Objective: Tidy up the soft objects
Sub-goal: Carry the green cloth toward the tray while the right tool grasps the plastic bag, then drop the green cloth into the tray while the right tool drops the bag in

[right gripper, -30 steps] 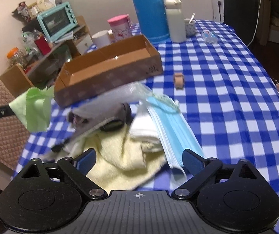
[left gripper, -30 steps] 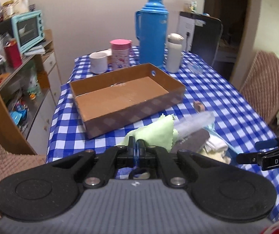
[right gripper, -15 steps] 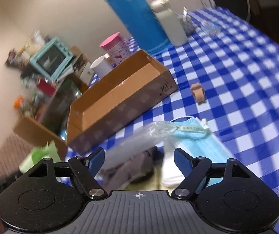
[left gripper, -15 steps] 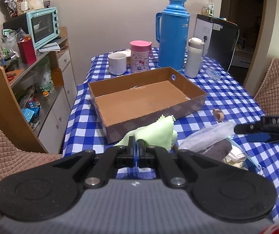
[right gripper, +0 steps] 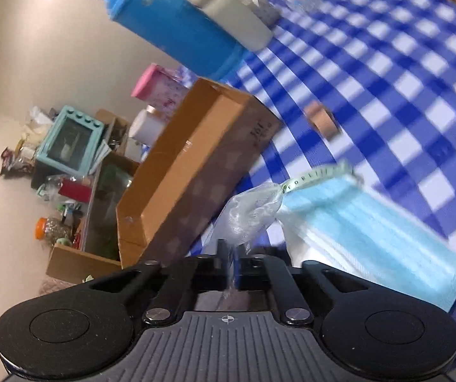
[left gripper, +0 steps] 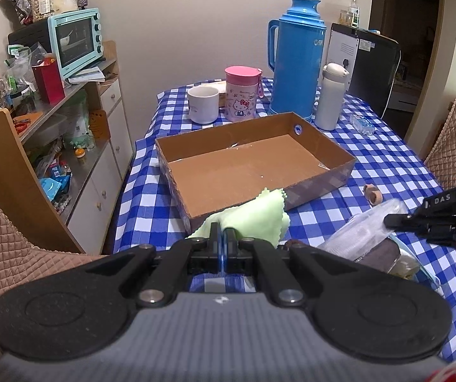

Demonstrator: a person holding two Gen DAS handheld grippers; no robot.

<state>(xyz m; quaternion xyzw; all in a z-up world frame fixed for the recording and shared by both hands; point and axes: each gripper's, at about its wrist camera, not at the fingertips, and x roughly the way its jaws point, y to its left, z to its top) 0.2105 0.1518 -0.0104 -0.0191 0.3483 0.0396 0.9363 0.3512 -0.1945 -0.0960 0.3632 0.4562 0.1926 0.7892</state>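
Checkered tablecloth (left gripper: 384, 172) bears box (left gripper: 253, 172); left tongs (left gripper: 222, 238) pinch cloth (left gripper: 253, 216), right tongs (right gripper: 229, 254) plastic (right gripper: 250, 213).

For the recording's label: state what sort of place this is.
Most likely a home dining corner: a checked tablecloth with a blue thermos and cups, a toaster oven on a cluttered sideboard, and quilted chairs.
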